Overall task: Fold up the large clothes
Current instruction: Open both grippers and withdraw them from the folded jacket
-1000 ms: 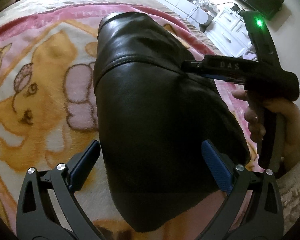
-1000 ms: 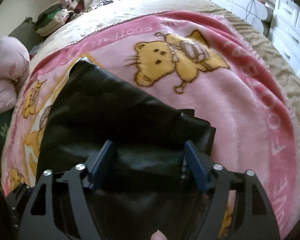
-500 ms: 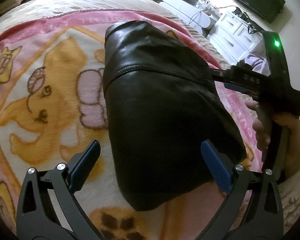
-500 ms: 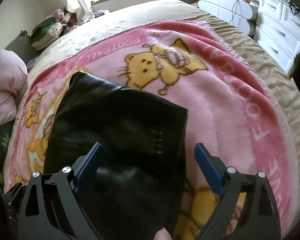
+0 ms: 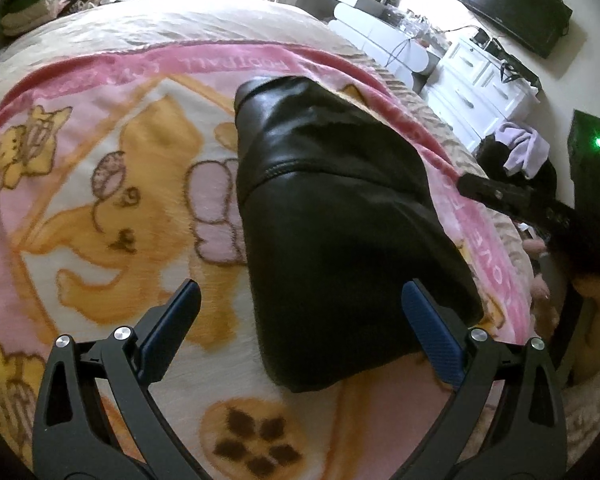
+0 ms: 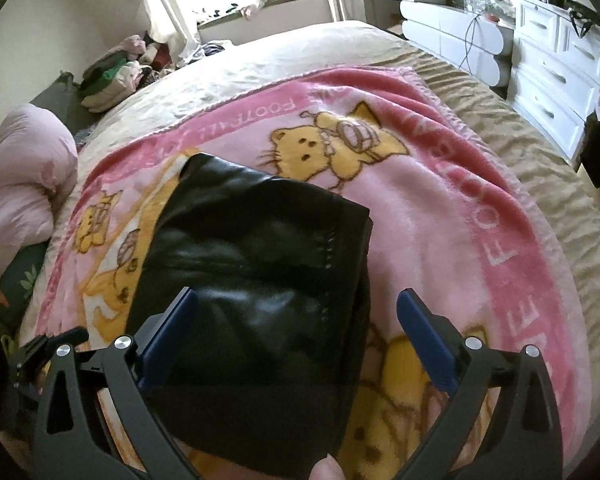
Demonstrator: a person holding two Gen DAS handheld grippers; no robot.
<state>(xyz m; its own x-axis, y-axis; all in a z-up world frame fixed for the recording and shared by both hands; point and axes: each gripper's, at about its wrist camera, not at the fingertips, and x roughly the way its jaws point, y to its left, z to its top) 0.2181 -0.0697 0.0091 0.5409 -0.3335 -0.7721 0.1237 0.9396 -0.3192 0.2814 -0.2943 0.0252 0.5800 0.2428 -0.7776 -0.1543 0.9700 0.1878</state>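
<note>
A black leather garment (image 5: pixel 340 220) lies folded into a compact shape on the pink cartoon-cat blanket (image 5: pixel 100 200). My left gripper (image 5: pixel 300 296) hangs open above the garment's near end and touches nothing. In the right wrist view the same garment (image 6: pixel 252 280) shows its folded right edge with a stitched seam. My right gripper (image 6: pixel 298 304) hovers over that edge and its jaws are opening. The garment lies below the gap, clear of both pads. One of the right gripper's fingers (image 5: pixel 484 192) shows at the right of the left wrist view, off the garment.
The blanket (image 6: pixel 440 220) covers a beige bed (image 6: pixel 520 140). White drawers (image 6: pixel 560 76) stand to the right, a pink duvet (image 6: pixel 16 184) lies at the left and a clothes pile (image 6: pixel 112 80) sits beyond. A person's hand (image 5: pixel 540 280) holds the right tool.
My right gripper let go of the garment's edge, spread wide and drew back upward. The released flap now lies flat. My left gripper also rose and pulled back.
</note>
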